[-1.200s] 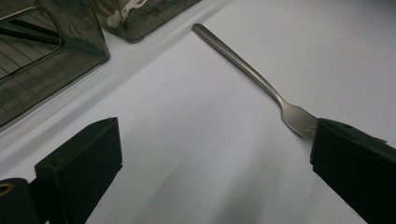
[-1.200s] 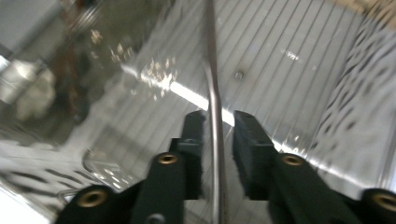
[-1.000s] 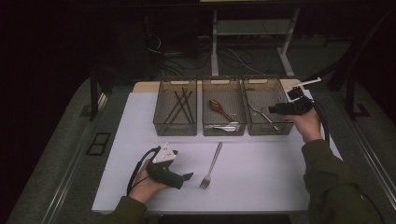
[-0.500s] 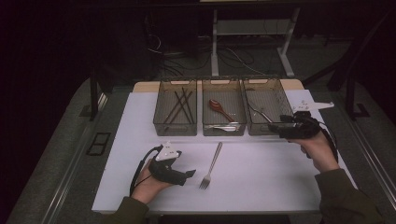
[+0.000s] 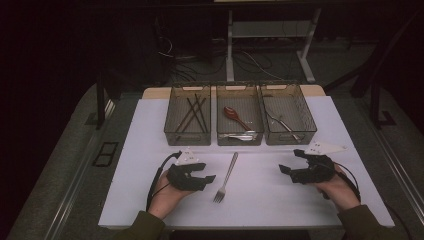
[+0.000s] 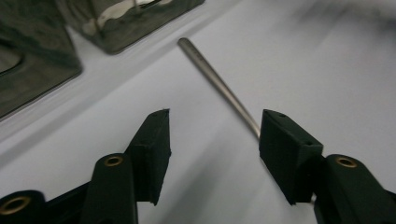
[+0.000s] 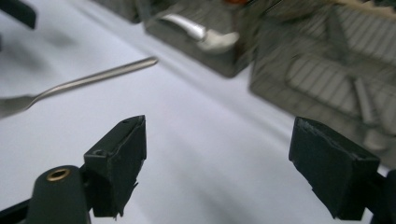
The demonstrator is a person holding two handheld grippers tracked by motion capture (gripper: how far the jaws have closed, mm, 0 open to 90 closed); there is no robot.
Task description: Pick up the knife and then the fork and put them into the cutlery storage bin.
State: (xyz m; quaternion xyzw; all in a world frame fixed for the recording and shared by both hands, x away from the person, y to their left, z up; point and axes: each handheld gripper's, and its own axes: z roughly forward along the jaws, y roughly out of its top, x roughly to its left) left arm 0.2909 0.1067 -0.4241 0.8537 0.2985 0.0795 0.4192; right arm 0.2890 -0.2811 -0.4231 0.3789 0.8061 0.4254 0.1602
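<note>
White tabletop (image 5: 150, 150) carries three mesh bins (image 5: 239, 122) at the back, fork (image 5: 226, 172) lies flat in front of the middle bin, left tongs (image 5: 209, 178) just beside it, closing but apart with nothing gripped, right tongs (image 5: 289, 165) opening, empty.

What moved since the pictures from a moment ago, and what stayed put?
The right gripper came back from the right bin to the table's near side, its jaws opening, with nothing between them. The left gripper stayed beside the fork, its jaws closing partway without touching it. The fork and bins kept their places.
</note>
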